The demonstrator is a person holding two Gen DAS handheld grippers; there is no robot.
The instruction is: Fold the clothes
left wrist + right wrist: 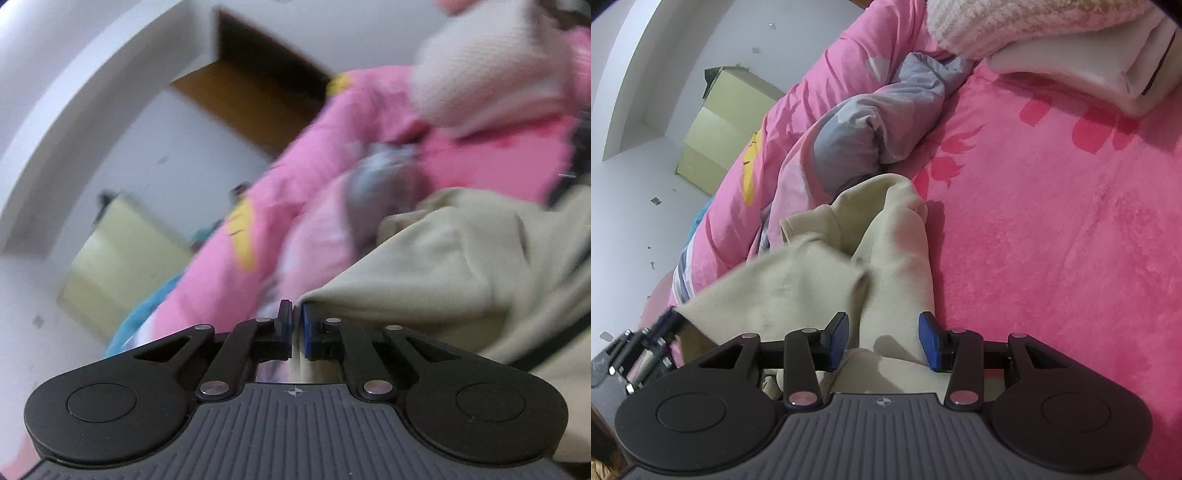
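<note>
**Left claw pinches the beige garment while the right waits to bite**

While the left wrist camera is blurred and tilted, its claw is plain enough: the left gripper point(296, 325) has its jaws drawn almost together, and the edge of the beige garment point(461, 266) runs right into the narrow slit between them, so I judge it is clamped on that cloth. The garment spreads away to the right of this view, slack and creased. Behind it lie a pink quilt point(258, 206) and, further back, a knitted cream piece point(480, 74), all soft with blur.

From the right wrist camera the picture is sharper. The right gripper point(883, 341) stands wide, its blue pads point(928, 341) apart with a strip of the beige garment point(798, 288) passing between them untouched. The cloth is bunched on the pink bedspread point(1052, 240), just beside a crumpled grey piece point(864, 122). The left gripper point(670, 323) shows at the far left edge, at the garment's corner.

To do this step well, I would close the right claw on a single layer at the hem rather than the bunched middle, then draw the two grips apart until the cloth lies taut and flat on the bedspread before any fold is made. Grabbing a doubled layer risks a crooked crease.
</note>
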